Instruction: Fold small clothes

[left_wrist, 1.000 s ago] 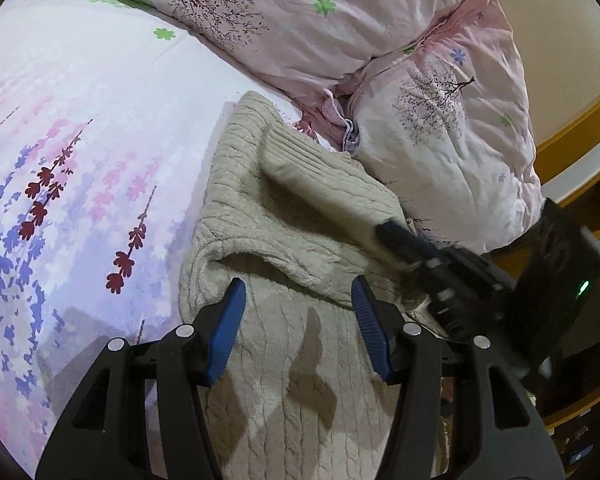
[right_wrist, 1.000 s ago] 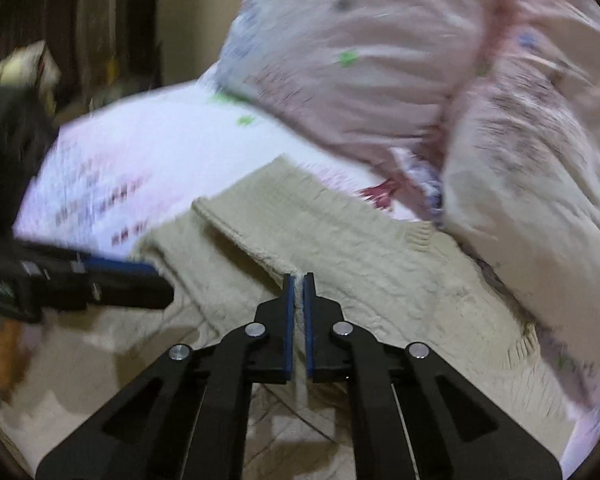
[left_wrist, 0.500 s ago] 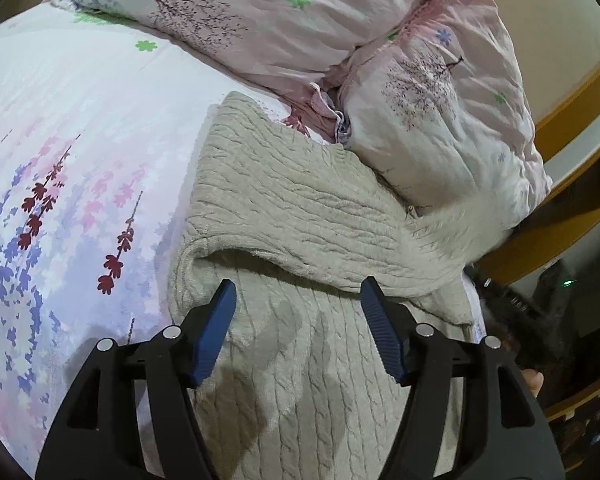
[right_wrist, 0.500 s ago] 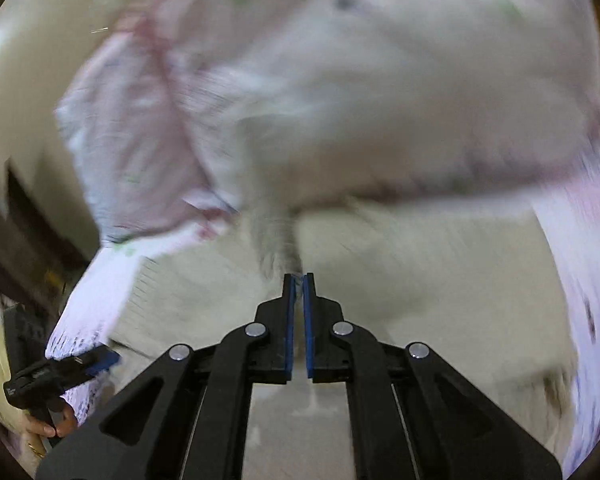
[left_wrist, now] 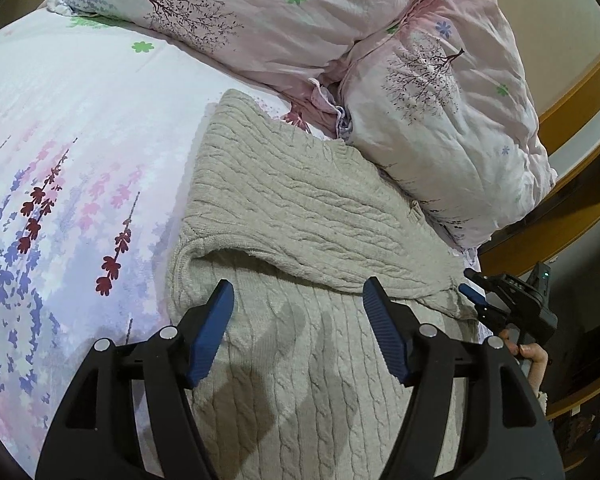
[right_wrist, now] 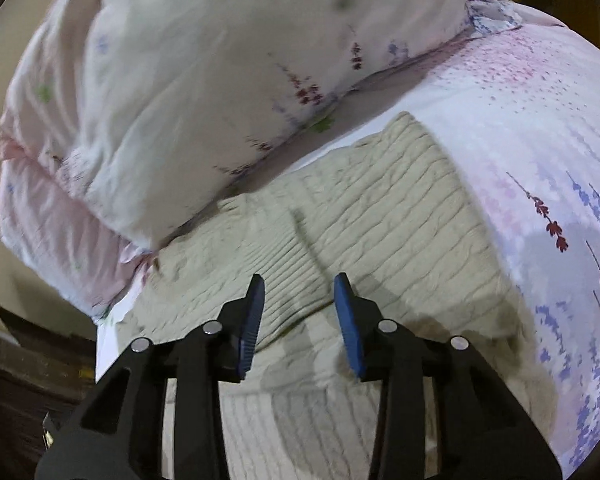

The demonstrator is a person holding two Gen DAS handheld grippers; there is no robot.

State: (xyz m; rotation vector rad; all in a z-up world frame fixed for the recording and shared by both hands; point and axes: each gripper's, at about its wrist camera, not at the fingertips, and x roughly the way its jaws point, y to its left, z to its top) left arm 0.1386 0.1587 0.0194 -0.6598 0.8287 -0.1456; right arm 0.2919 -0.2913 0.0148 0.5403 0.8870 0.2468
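Observation:
A beige cable-knit sweater (left_wrist: 300,208) lies on the flowered bed sheet, its far part folded over the near part. My left gripper (left_wrist: 298,302) hovers open over the near part, nothing between its blue pads. In the left wrist view my right gripper (left_wrist: 470,286) sits at the sweater's right edge by the sleeve end. In the right wrist view the right gripper (right_wrist: 299,292) has its jaws opening just above the ribbed sleeve (right_wrist: 284,264) of the sweater (right_wrist: 400,232); the pads do not press on the knit.
Two pink flowered pillows (left_wrist: 440,92) lie against the sweater's far side. The flowered sheet (left_wrist: 68,168) spreads to the left. A wooden bed frame (left_wrist: 572,128) runs along the right edge. A hand (left_wrist: 534,354) holds the right gripper's handle.
The right gripper carried the sleeve across the sweater to its right side, rolled over, and its shut jaws have parted and let the sleeve go. The left gripper opened a little wider and stayed in place.

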